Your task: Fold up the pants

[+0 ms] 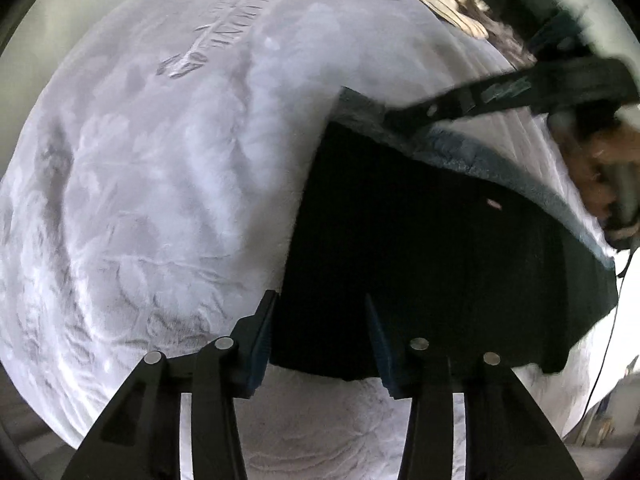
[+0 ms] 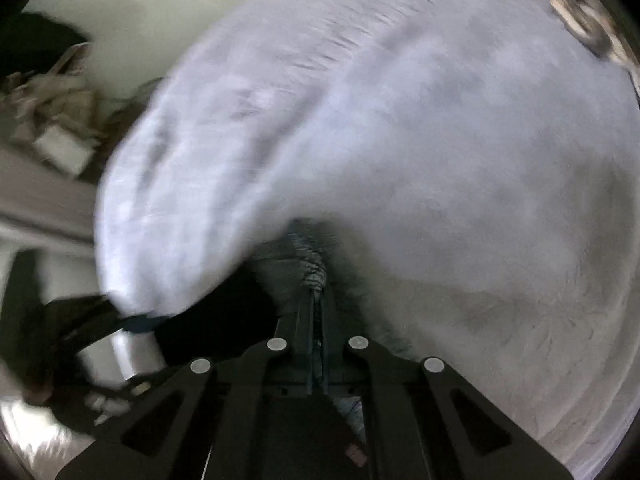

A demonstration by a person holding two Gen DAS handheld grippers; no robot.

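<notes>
The dark pants are lying on a pale embossed bedspread, whose raised lettering is too distorted to be read. The left gripper is being held partly open over the near edge, nothing visibly pinched. The right gripper is clamped shut on what seems, through blur, to be the grey-lined waistband.

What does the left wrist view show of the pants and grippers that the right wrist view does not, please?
Only the left wrist view shows the dark pants spread wide, their fleecy edge turned over, and the left gripper with jaws apart over a corner. Only the right wrist view shows the right gripper shut on a bunched fold of fabric. Both show the pale patterned bedspread beneath.
</notes>
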